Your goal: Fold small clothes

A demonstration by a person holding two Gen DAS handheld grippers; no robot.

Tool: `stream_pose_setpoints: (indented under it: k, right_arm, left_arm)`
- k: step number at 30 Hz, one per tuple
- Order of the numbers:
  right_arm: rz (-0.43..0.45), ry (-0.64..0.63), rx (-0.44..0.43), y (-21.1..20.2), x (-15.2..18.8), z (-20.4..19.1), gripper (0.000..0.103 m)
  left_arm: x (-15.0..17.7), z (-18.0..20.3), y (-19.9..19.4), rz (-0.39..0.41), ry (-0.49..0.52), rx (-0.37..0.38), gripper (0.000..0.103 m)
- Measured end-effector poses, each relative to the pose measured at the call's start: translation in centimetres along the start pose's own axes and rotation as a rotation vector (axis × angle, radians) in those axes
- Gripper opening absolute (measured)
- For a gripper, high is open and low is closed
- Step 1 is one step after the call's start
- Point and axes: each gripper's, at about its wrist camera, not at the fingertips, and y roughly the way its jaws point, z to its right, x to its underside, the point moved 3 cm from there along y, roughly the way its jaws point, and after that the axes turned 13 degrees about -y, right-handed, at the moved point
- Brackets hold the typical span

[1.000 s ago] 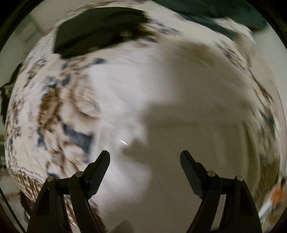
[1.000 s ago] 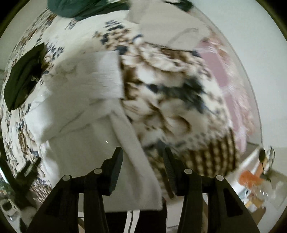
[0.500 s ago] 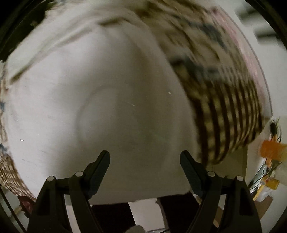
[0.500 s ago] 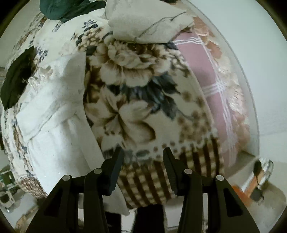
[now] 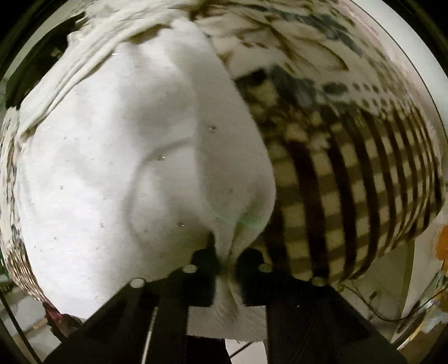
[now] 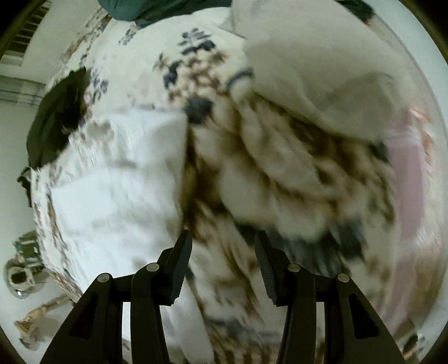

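Observation:
A white garment (image 5: 126,168) lies spread on a bed with a floral and checked cover (image 5: 350,173). My left gripper (image 5: 226,261) is shut on the near hem of the white garment, with cloth bunched between the jaws. In the right wrist view the same white garment (image 6: 120,179) lies at the left, partly folded. My right gripper (image 6: 222,264) is open and empty above the floral cover (image 6: 280,182), just right of the garment's edge. Both views are motion-blurred.
A dark garment (image 6: 56,123) lies at the bed's far left. A cream garment (image 6: 322,78) lies at the upper right and a dark green one (image 6: 156,8) at the top. A pink sheet (image 6: 408,190) shows at the right. The floor and clutter (image 6: 22,268) lie beyond the bed's edge.
My left gripper has closed on the near hem of the white garment. My right gripper, still open, has swung back over the floral cover beside the garment.

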Motion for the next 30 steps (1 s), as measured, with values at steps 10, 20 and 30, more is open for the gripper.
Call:
stream_pose_setpoints:
  k: [10,20,30]
  right_arm:
    - [-0.058,0.119,-0.2,7.7,-10.2,0.6,0.049]
    - [-0.037,0.069,-0.081,5.4,-11.3,-6.3,0.007]
    - [-0.037,-0.095,0.046,-2.2,-13.3,-22.3,0.006]
  left_arm:
    - [-0.7,-5.8,-4.6,0.095,-0.097,0.045,0.006]
    - [0.1,-12.1,-10.2,0.182,-0.254,0.104,0.006]
    - [1.6,-23.8,-10.4,0.129,-0.52,0.248,0.006]
